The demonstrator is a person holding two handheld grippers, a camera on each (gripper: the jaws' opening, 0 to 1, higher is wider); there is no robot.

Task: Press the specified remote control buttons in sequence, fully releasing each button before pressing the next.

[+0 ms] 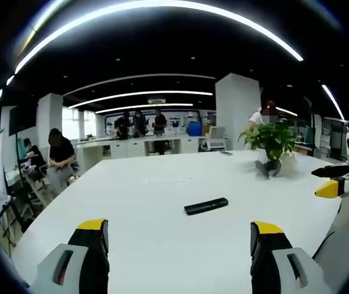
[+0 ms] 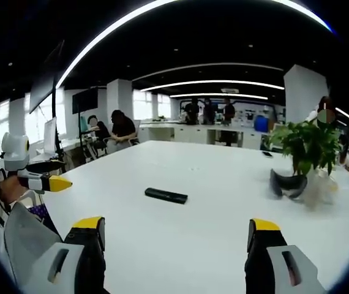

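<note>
Remote control [image 1: 206,206]: flat on white table [image 1: 150,233], well short of potted plant [image 1: 271,142]. Left tool [image 1: 180,239], right tool [image 2: 176,237]: both wide apart, empty, clear of remote. Presses apparently all outstanding.

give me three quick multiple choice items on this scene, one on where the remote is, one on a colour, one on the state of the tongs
1. Where does the remote lie?
A. flat on the white table
B. in the left tongs
C. against the plant pot

2. What colour are the tips of the left tongs?
A. red
B. yellow
C. green

3. What state are the right tongs in?
A. shut on the remote
B. shut on nothing
C. open

Key: 1 A, it lies alone on the table, apart from the potted plant; 2 B, yellow caps show; 3 C, jaws stand wide apart.
</note>
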